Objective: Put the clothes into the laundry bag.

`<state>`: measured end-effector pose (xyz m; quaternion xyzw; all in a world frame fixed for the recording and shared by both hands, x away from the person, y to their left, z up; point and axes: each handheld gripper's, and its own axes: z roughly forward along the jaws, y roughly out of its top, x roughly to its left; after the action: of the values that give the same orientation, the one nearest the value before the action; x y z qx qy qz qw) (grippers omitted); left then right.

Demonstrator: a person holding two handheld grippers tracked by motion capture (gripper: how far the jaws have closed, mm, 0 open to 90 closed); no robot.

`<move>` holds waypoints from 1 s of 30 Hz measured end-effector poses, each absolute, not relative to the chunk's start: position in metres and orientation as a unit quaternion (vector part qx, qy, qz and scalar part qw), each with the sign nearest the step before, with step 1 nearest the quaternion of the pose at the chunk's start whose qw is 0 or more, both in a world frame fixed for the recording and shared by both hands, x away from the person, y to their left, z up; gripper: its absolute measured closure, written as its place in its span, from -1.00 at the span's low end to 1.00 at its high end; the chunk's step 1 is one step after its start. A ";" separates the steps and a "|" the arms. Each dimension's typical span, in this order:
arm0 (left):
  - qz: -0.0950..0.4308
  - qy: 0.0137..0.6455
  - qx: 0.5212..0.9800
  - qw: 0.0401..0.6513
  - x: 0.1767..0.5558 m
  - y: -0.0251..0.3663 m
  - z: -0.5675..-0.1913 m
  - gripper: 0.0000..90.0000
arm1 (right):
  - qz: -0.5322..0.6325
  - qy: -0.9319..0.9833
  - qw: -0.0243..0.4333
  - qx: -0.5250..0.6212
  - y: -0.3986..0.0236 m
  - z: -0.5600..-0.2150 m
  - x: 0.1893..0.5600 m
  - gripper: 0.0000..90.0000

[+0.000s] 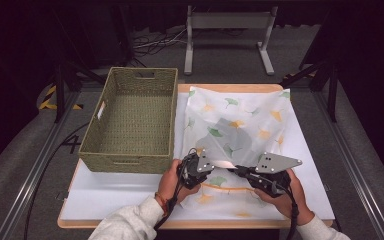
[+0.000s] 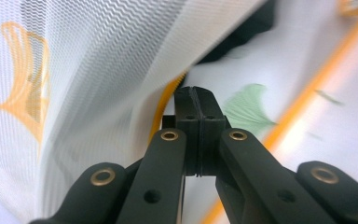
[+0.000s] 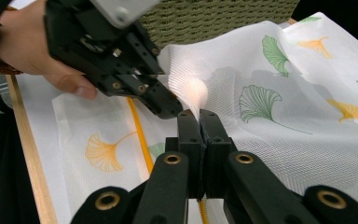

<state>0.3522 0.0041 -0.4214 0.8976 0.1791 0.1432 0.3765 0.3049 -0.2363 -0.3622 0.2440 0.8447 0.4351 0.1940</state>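
Both grippers, left gripper point(image 1: 219, 165) and right gripper point(image 1: 231, 169), pinch the sheer ginkgo-print cloth point(image 1: 240, 125) on the table beside the basket point(image 1: 130, 162); light, limp, likely slippery, best held along its edge

Bright overhead light on the table point(image 1: 105, 195), dark surroundings; glare on the mesh cloth point(image 3: 193, 88), left gripper view blurred.

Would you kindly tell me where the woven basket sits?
In the high view, the woven basket stands on the table's left half, directly left of the ginkgo-print cloth.
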 end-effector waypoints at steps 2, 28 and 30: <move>0.136 0.169 0.897 0.384 0.348 0.005 -0.419 1.00 | 0.438 0.844 0.193 0.241 -0.235 -0.361 0.305 0.98; 0.130 0.235 0.862 0.430 0.381 -0.068 -0.447 0.98 | 0.414 0.855 0.182 0.254 -0.232 -0.368 0.309 0.98; 0.142 0.242 0.859 0.427 0.382 -0.070 -0.448 0.99 | 0.414 0.854 0.181 0.256 -0.232 -0.368 0.309 0.98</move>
<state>0.3824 -0.0698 -0.4477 0.8595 0.2423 0.1421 0.4271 0.3092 -0.2324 -0.3679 0.2558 0.8544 0.4143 0.1814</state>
